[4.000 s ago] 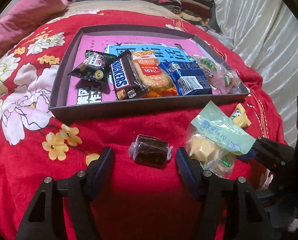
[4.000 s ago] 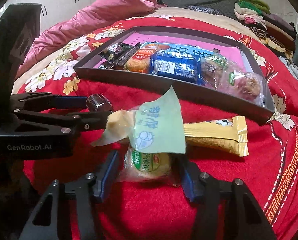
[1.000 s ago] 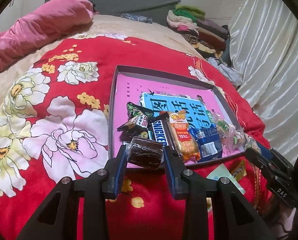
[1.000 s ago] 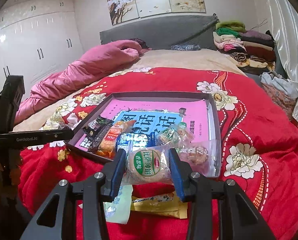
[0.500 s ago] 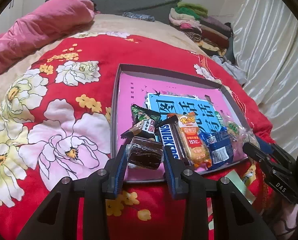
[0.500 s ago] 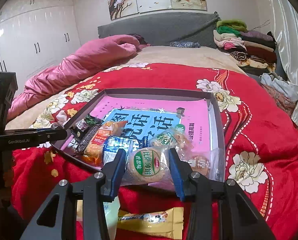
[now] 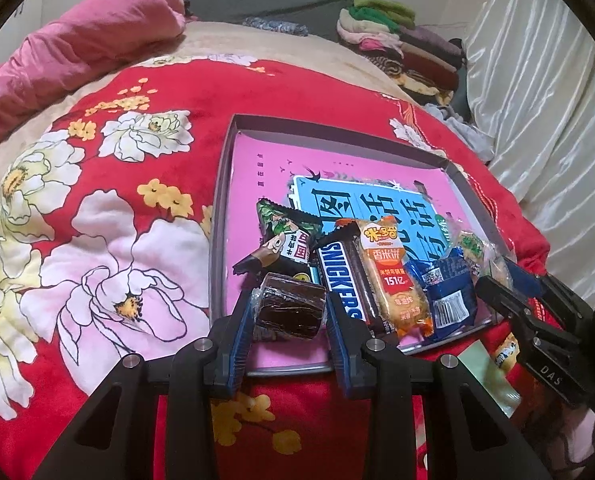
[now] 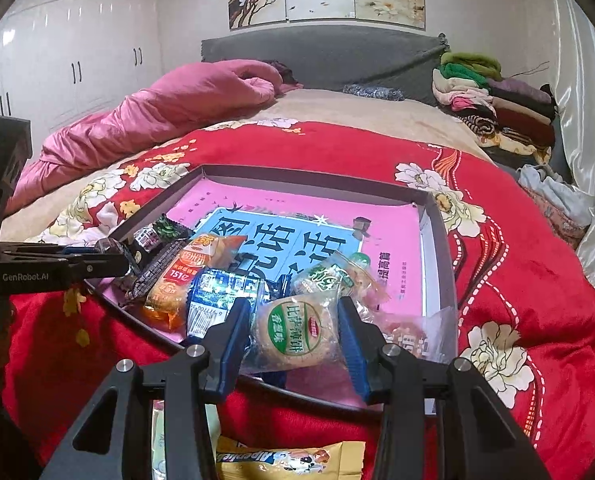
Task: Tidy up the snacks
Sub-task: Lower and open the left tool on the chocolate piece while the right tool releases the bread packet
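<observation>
A grey shallow box with a pink and blue bottom lies on the red floral blanket; it also shows in the right wrist view. My left gripper is shut on a dark brown wrapped cake, held over the box's near left corner. My right gripper is shut on a round biscuit pack with a green label, held over the box's near edge. Inside lie a Snickers bar, an orange rice cake pack, a blue pack and a dark green pack.
A yellow snack pack and a pale green packet lie on the blanket in front of the box. A pink duvet lies at the back left. Folded clothes are stacked at the back right.
Both grippers lifted their snacks from the blanket and carried them forward; over the last second they have come lower and closer over the box's near edge.
</observation>
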Available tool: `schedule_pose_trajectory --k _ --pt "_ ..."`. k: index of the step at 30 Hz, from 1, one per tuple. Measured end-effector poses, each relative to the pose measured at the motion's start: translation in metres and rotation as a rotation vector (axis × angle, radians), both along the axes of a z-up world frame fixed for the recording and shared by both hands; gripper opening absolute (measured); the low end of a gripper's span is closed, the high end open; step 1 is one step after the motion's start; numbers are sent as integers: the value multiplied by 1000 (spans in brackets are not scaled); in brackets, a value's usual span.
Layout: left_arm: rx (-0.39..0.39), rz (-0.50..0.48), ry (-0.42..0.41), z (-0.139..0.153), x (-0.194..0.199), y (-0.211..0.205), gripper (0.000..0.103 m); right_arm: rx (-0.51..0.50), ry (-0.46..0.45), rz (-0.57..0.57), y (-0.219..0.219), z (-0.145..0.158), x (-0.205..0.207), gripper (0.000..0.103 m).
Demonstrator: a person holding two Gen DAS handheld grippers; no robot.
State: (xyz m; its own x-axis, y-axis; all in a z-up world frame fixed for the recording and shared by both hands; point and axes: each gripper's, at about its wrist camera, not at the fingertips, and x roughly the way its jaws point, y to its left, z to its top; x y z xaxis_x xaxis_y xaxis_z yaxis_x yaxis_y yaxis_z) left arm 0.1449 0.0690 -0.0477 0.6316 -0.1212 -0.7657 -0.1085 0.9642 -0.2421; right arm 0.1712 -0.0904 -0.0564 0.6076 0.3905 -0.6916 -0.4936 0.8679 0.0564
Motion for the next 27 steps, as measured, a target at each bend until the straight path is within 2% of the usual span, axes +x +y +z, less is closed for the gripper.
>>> schedule_pose_trajectory --k 5,19,27 --pt "-7 0 -1 0 1 1 38 10 2 -1 -1 1 0 46" --pt "-29 2 1 1 -2 1 40 40 -12 6 -6 10 -6 57" --pt "-34 -11 -17 8 -6 -3 52 62 -15 8 -9 15 -9 63"
